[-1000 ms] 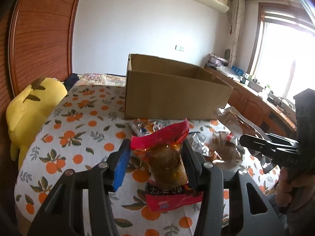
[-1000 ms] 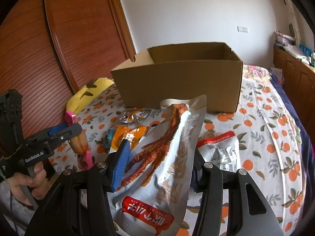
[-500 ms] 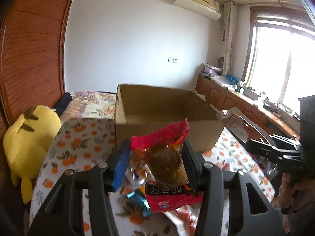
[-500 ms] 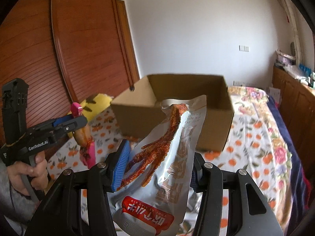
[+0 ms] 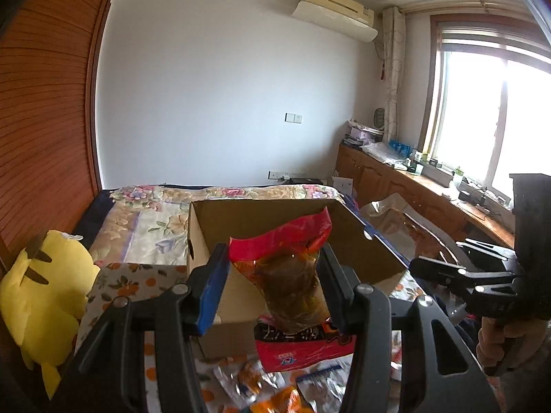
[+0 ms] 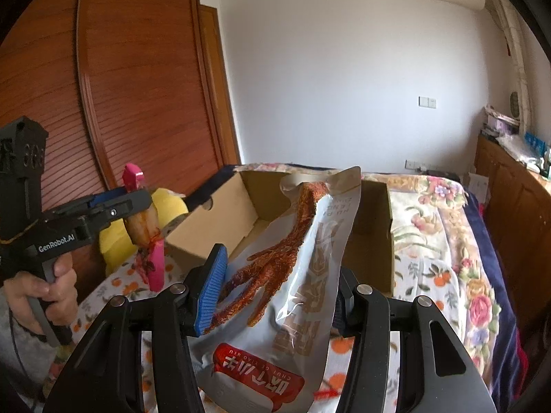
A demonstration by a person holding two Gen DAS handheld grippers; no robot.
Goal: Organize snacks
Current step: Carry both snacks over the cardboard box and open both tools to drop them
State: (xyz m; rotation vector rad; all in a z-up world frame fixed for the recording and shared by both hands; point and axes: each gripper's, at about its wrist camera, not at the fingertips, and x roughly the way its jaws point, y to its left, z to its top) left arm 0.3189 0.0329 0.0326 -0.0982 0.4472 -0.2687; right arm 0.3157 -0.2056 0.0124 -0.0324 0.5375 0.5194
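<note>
My left gripper (image 5: 272, 285) is shut on a red snack pouch (image 5: 292, 285) with brown food inside, held up in front of the open cardboard box (image 5: 213, 237). My right gripper (image 6: 279, 292) is shut on a silver chicken-feet snack bag (image 6: 292, 292), raised before the same box (image 6: 224, 216). The left gripper (image 6: 137, 206) with its red pouch (image 6: 146, 241) shows at the left of the right wrist view. The right gripper (image 5: 444, 272) and its silver bag (image 5: 403, 220) show at the right of the left wrist view.
Several loose snack packets (image 5: 268, 385) lie on the orange-print bedspread (image 5: 117, 285) below. A yellow plush toy (image 5: 41, 296) sits at the left by the wooden wardrobe (image 6: 137, 103). A wooden cabinet (image 5: 396, 186) runs under the window at the right.
Both grippers have risen with their snack bags and moved closer to the box; its open inside now shows from above its rim. The bed surface has dropped low in both views.
</note>
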